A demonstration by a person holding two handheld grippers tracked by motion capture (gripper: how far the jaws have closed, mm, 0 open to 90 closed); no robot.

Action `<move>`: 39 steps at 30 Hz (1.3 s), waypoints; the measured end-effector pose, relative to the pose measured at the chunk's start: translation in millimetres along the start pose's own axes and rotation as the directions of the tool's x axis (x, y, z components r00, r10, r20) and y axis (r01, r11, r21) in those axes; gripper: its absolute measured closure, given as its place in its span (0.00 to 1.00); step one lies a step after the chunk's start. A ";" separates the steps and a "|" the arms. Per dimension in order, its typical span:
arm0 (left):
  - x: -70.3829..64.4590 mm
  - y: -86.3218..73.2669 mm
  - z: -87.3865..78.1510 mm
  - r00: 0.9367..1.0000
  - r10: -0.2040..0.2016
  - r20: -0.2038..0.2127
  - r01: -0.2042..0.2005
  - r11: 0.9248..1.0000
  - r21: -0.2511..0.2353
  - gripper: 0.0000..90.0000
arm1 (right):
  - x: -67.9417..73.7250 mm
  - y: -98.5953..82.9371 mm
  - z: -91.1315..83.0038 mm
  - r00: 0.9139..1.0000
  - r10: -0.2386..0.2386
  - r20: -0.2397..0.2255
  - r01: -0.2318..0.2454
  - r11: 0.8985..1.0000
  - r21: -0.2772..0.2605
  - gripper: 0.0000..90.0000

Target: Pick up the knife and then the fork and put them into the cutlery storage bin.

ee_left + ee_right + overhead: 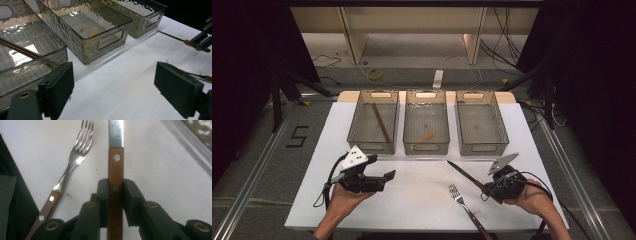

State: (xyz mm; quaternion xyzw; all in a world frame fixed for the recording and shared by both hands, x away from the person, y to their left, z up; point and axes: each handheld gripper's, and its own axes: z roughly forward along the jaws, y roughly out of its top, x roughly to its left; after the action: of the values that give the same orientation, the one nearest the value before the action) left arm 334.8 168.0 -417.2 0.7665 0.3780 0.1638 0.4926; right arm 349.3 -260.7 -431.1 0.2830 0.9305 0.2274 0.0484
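Currently the right gripper [115, 192] is clamped on the wooden handle of a knife [115, 152]; its jaws press the handle from both sides, just behind the second rivet, blade pointing away along the jaw line. Seen from the high view, the knife [464, 175] lies low over the white table [422, 200], tip aimed toward the gap between the middle bin [426, 122] and the right bin [480, 122]; whether it is lifted clear or still resting I cannot tell. The left gripper [113, 82] is wide open and holds nothing, hovering over bare table in front of the left bin [374, 122] (which has a long brown stick in it).

A fork [75, 157] lies just beside the knife, roughly parallel, handle toward the person.

Risks, as I judge them: the grip sits far back on the handle, so the long blade could pivot or droop once raised; a loose clamp would let it slide out. Swinging toward the bins, the tip might catch a bin's near wall and shove it. A sideways drag could nudge the fork.
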 end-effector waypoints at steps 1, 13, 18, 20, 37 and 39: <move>0.0 0.0 0.0 1.000 0.000 0.000 0.000 1.000 0.000 0.18 | 0.0 0.0 0.0 1.000 0.000 0.000 0.000 1.000 0.000 0.85; 2.5 -1.5 -5.7 1.000 -0.008 0.002 0.008 1.000 -0.020 0.18 | -16.5 13.1 -9.1 0.995 0.088 0.045 -0.083 0.990 -0.110 0.85; 4.0 -2.3 -7.6 1.000 -0.003 0.001 0.003 1.000 -0.027 0.18 | -23.2 19.8 -11.2 0.992 0.117 0.056 -0.108 0.984 -0.139 0.85; 4.9 -3.0 -7.3 1.000 -0.002 -0.001 0.002 1.000 -0.024 0.18 | -25.6 23.1 -12.1 0.990 0.129 0.060 -0.119 0.981 -0.150 0.85; 6.4 -6.4 -15.3 1.000 -0.009 -0.009 0.009 0.999 -0.042 0.18 | -54.3 50.6 -24.9 0.973 0.220 0.068 -0.198 0.950 -0.242 0.85; 5.6 -6.5 -15.1 1.000 -0.007 -0.008 0.007 0.999 -0.045 0.18 | -59.6 55.5 -27.5 0.970 0.234 0.072 -0.209 0.944 -0.254 0.85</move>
State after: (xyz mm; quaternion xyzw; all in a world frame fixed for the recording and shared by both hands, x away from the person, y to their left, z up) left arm 326.4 183.1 -416.6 0.7532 0.3790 0.1736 0.5089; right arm 421.1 -263.4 -383.8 0.3887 0.8540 0.3298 0.1041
